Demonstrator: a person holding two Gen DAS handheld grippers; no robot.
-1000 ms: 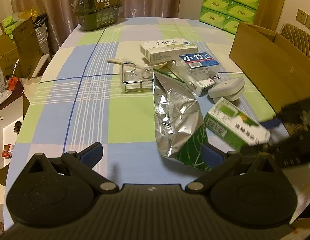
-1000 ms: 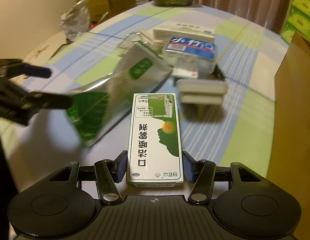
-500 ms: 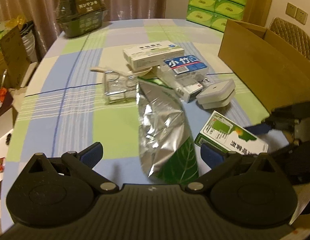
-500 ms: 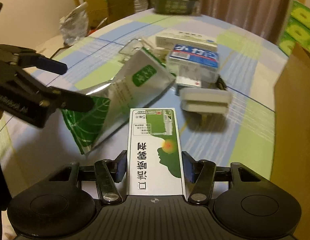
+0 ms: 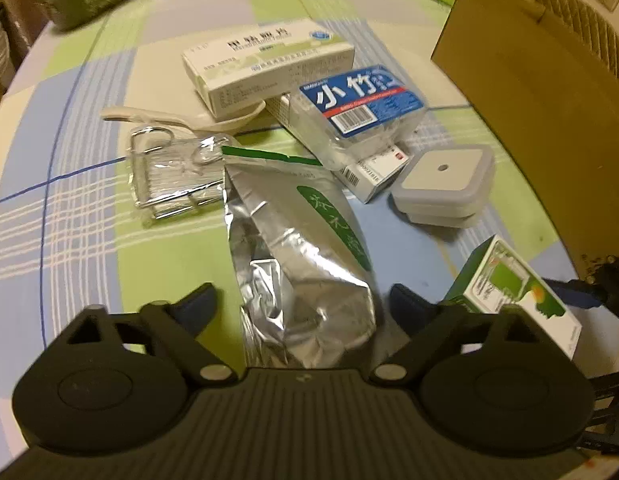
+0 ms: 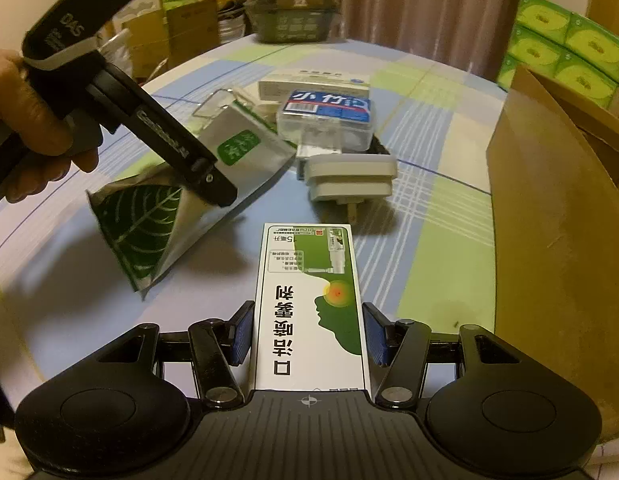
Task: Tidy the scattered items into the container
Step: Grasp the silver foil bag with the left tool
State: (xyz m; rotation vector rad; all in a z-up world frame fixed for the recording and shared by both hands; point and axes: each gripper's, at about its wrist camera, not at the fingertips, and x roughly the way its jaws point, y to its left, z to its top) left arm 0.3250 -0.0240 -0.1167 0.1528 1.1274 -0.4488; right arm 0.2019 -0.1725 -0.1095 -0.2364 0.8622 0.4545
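A silver foil bag [image 5: 293, 240] with a green leaf print lies on the checked tablecloth. My left gripper [image 5: 303, 304] straddles its near end. Its jaws are closing, with a small gap still showing on each side of the bag. In the right wrist view a hand holds that gripper tilted down over the foil bag [image 6: 149, 232]. My right gripper [image 6: 309, 332] is shut on a green-and-white carton [image 6: 309, 300], its blue pads against the long sides. The same carton [image 5: 513, 292] shows at the right in the left wrist view. The open cardboard box [image 6: 549, 220] stands just right of it.
Beyond the bag lie a wire rack in plastic [image 5: 173, 176], a spoon [image 5: 181, 118], a white medicine box [image 5: 269, 60], a clear case with a blue label [image 5: 357, 100] and a grey square plug [image 5: 445, 180]. A dark green pack [image 6: 293, 12] sits at the far edge.
My left gripper has come in low over the foil bag, which now lies between its fingers, and its jaws have narrowed. The right gripper has kept its grip on the carton and shifted a little.
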